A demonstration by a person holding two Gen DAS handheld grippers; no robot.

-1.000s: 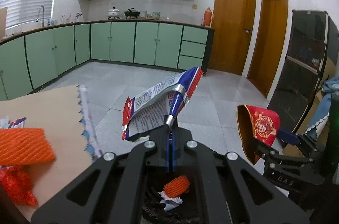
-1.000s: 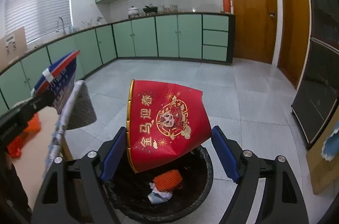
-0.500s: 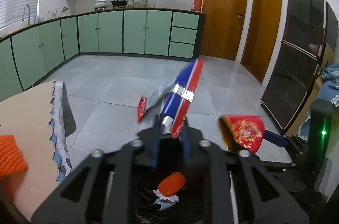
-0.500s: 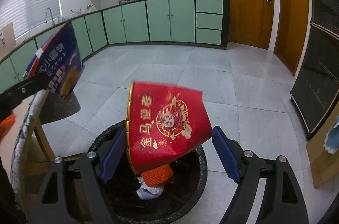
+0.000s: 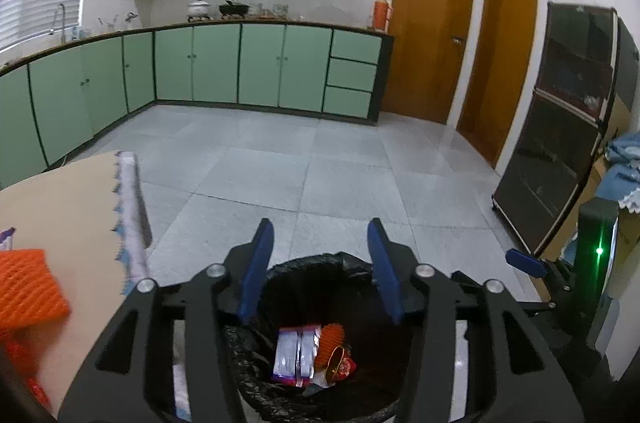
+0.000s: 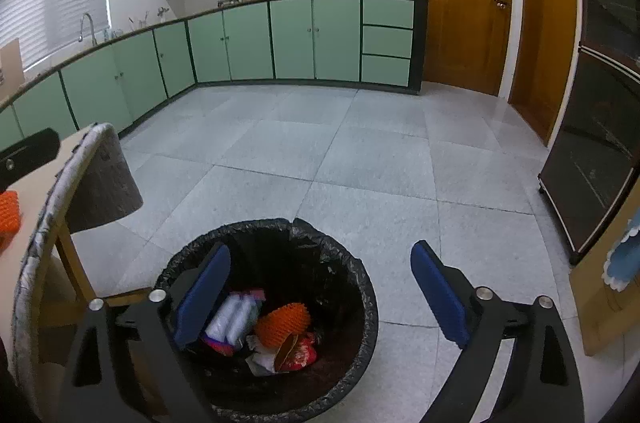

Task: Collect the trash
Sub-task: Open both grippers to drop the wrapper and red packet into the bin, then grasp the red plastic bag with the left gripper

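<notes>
Left wrist view. Left gripper (image 5: pixel 320 265): blue-padded jaws apart and opening, nothing between them, held above the bin. Trash bin (image 5: pixel 304 263): round, lined with a black bag, directly below and just ahead of the fingers. Contents: silver-and-purple snack wrapper (image 5: pixel 294 357) lying flat; orange foam net (image 5: pixel 333 337) touching its right edge; crumpled red-and-gold packet (image 5: pixel 340 369) just below the net. Table (image 5: pixel 72 207): tan top with a scalloped blue-trimmed cloth edge, left of the gripper. On it, a second orange foam mesh piece (image 5: pixel 28 287) at the far left. Right gripper (image 5: pixel 524 263): only one blue finger and dark body seen at the right edge, beside the bin.

Right wrist view. Right gripper (image 6: pixel 328 299): jaws spread wide and opening, nothing between the pads, poised over the bin (image 6: pixel 360 279); the left finger overlaps the bin mouth, the right finger stands outside its rim. Inside: wrapper (image 6: pixel 232 319) by the left finger, foam net (image 6: pixel 284 321) at centre, red packet (image 6: pixel 298 355) below it. Table edge (image 6: pixel 48 207) to the left.
</notes>
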